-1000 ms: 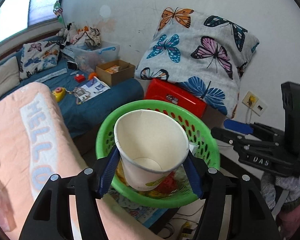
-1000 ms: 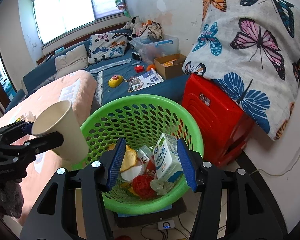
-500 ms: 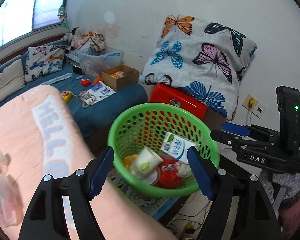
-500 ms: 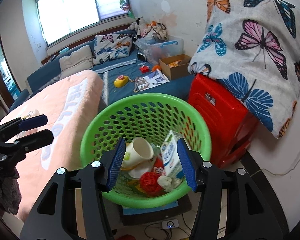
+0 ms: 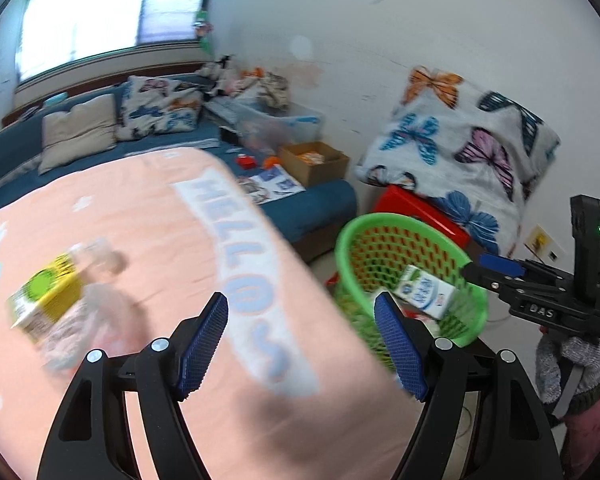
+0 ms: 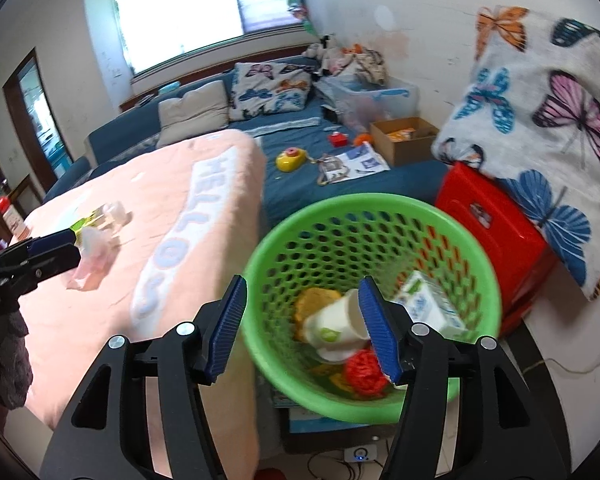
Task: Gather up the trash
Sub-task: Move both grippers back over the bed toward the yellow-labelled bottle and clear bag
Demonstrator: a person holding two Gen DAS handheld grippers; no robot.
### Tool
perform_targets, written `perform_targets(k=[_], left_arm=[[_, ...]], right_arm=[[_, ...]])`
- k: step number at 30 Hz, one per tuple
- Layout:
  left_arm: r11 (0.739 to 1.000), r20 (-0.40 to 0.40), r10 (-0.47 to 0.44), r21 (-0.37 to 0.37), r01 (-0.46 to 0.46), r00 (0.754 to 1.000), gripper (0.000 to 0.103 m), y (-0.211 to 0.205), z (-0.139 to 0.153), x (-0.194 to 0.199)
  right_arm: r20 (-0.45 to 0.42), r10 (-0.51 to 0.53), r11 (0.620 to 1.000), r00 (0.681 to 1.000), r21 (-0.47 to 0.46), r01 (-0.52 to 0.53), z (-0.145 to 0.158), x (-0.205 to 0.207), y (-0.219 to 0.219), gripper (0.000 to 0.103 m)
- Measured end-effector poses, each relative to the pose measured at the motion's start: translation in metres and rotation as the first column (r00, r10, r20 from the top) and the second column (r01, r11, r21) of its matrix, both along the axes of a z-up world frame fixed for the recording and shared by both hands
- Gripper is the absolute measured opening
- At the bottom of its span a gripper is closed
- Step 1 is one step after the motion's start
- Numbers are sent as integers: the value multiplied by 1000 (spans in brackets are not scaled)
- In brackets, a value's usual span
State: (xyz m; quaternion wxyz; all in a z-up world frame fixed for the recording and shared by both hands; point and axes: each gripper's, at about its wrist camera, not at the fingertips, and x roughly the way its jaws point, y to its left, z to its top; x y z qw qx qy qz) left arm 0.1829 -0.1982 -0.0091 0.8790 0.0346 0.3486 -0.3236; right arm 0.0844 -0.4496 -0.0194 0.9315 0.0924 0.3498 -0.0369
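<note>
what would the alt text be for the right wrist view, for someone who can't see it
The empty right gripper, jaws opening, hangs over a green basket holding a paper cup, a milk carton and red netting. To the left, a pink blanket bears a yellow box and wrappers, with the left gripper near them.

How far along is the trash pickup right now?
Done: paper cup and milk carton lie in the green basket. In hand: nothing; the left gripper is open and empty, the right gripper's jaws are opening on nothing. Left: a yellow-green carton and clear wrappers on the pink blanket.
</note>
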Motion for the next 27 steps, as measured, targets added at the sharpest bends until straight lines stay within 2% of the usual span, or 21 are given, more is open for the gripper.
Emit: perform_targets(k=[12,20,27], left_arm=[[979,14,203,31,-203,979,69,116,2,17],[955,10,294,39,-294,956,69,178,-2,26],[943,18,329,51,-329,944,68,213,-5,34]], right_arm=[[-9,183,983,983,12,-183,1,44,91,60],[-40,306,951,951,64,-303,-8,79,164,60],[-63,371,927,927,81,-366,-19,114,220,60]])
